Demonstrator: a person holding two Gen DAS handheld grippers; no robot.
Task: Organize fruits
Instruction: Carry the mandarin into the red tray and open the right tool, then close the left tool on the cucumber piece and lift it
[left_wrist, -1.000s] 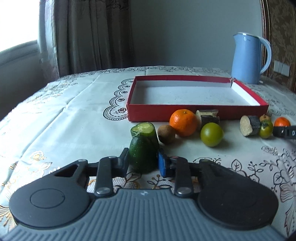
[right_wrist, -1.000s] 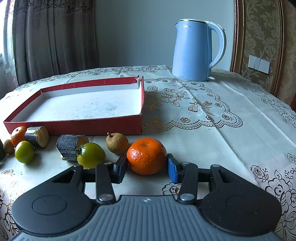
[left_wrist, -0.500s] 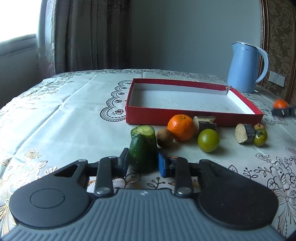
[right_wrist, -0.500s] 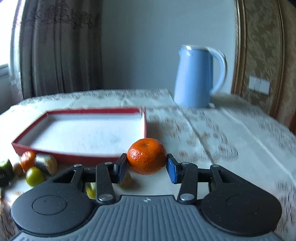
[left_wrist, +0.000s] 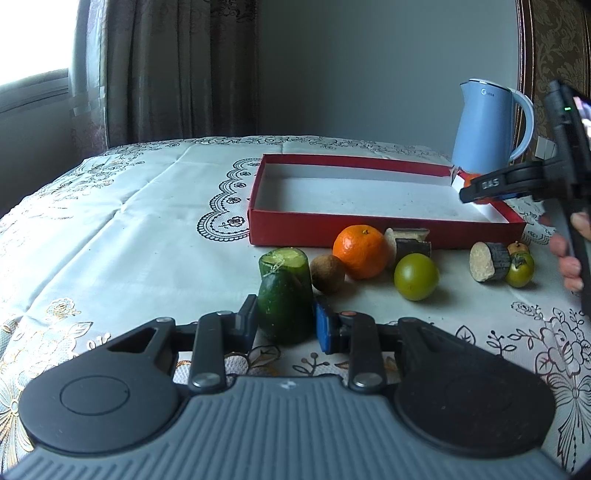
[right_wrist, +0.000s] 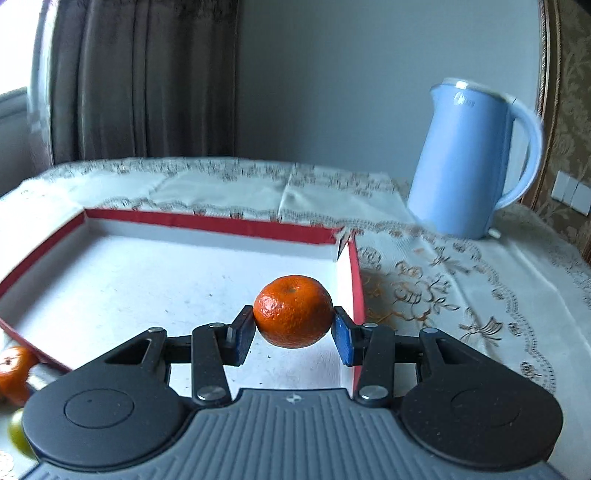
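Evidently your right gripper (right_wrist: 294, 334) pinched the firm, round orange mandarin (right_wrist: 293, 311) at its widest; your left gripper (left_wrist: 285, 325) probably clamped the slick dark-green cucumber stub (left_wrist: 284, 295).

Left gripper (left_wrist: 286, 325): low in the centre of the left wrist frame, pointing forward and slightly down, jaws narrowed, both pads against a green cucumber piece (left_wrist: 284, 295) standing upright on the cloth.
Right gripper (right_wrist: 293, 334): lower centre of the right wrist frame, clamped on an orange (right_wrist: 293, 311), one pad on each side, the fruit held clear of the surface beneath it.
Right gripper seen from the left wrist view: at the right edge of the frame, its dark finger reaching in toward the left, raised.
Person's hand (left_wrist: 567, 254): right edge of that frame, fingertips curled around the right gripper's handle.
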